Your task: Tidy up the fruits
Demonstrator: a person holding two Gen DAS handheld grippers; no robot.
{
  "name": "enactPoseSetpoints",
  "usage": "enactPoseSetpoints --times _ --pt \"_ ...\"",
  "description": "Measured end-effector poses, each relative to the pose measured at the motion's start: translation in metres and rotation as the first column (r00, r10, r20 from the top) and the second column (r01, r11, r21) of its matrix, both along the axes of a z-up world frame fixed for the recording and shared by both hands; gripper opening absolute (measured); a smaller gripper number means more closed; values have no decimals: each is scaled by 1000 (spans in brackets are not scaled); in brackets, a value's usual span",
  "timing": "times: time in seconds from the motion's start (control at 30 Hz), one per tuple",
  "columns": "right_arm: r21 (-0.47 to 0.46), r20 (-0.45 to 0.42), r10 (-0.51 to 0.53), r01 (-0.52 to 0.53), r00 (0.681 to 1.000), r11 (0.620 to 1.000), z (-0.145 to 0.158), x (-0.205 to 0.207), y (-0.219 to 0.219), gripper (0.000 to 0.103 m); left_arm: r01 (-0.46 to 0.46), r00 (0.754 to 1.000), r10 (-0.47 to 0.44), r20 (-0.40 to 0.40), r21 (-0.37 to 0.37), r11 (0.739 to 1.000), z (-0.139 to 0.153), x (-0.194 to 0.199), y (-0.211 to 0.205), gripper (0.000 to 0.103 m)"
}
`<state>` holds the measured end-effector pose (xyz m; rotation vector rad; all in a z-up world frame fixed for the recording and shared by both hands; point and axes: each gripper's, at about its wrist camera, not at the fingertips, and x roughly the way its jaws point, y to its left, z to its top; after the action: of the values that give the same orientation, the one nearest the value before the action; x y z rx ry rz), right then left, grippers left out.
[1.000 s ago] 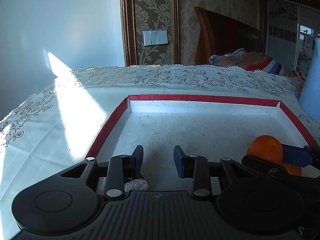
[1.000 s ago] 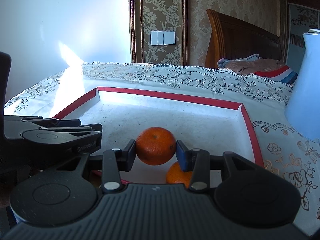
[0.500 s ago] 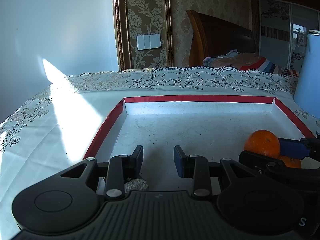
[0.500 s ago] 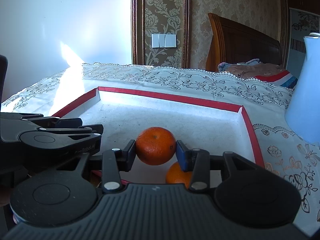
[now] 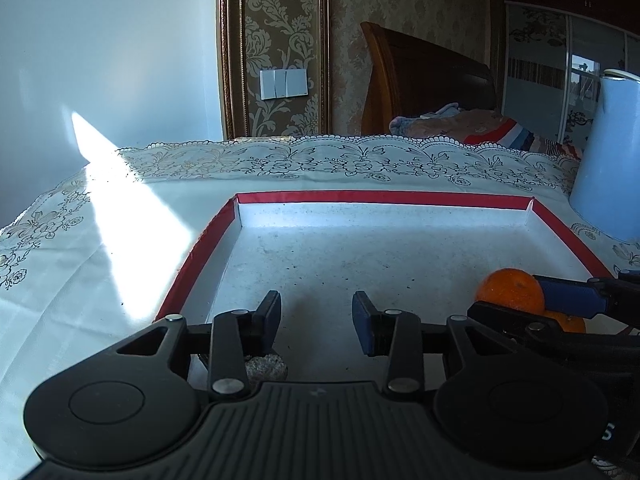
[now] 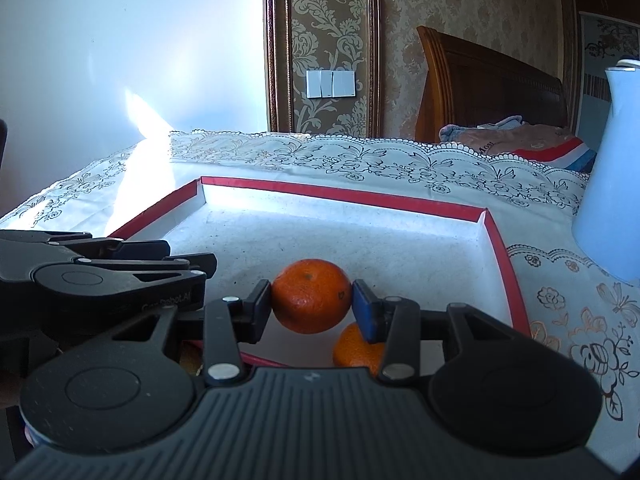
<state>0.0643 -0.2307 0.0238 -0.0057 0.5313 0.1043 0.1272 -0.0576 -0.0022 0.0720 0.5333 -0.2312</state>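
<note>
Your right gripper (image 6: 312, 306) pinches a round, dimpled orange mandarin (image 6: 311, 295) over the red-rimmed tray (image 6: 400, 202). Two mandarins total; the second mandarin (image 6: 356, 350) sits in the tray below. Your left gripper (image 5: 316, 318) fingers just opened wider, nothing between.

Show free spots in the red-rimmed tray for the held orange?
Free: the tray floor from its far red rim to the left gripper, whose jaws just opened, empty. Crowded: near right corner, where a second orange sits below the right gripper's orange.
</note>
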Motion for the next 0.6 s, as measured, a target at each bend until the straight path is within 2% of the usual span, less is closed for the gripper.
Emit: enactPoseSetpoints --times 0.2,0.27,0.33,0.37,0.47,0.6 --pt "12 6 1 -1 1000 1000 0 -1 -3 42 46 999 -48 -9 -114 992 3 -2 14 40" --pt "15 6 3 -3 1000 1000 0 -1 -4 42 54 999 -54 4 -134 989 5 -4 17 49" --pt "19 10 4 -5 1000 1000 0 -2 -5 48 41 999 -37 27 -138 990 10 -8 20 67" --pt "20 13 3 -3 1000 1000 0 -2 -5 52 38 998 -31 47 -144 989 14 -11 23 67" --pt "30 15 4 -4 1000 1000 0 -3 -6 52 67 994 -49 99 -180 981 30 -25 36 68" --pt "47 19 11 -12 1000 999 2 -5 -7 52 77 989 -46 138 -229 970 47 -49 65 78"
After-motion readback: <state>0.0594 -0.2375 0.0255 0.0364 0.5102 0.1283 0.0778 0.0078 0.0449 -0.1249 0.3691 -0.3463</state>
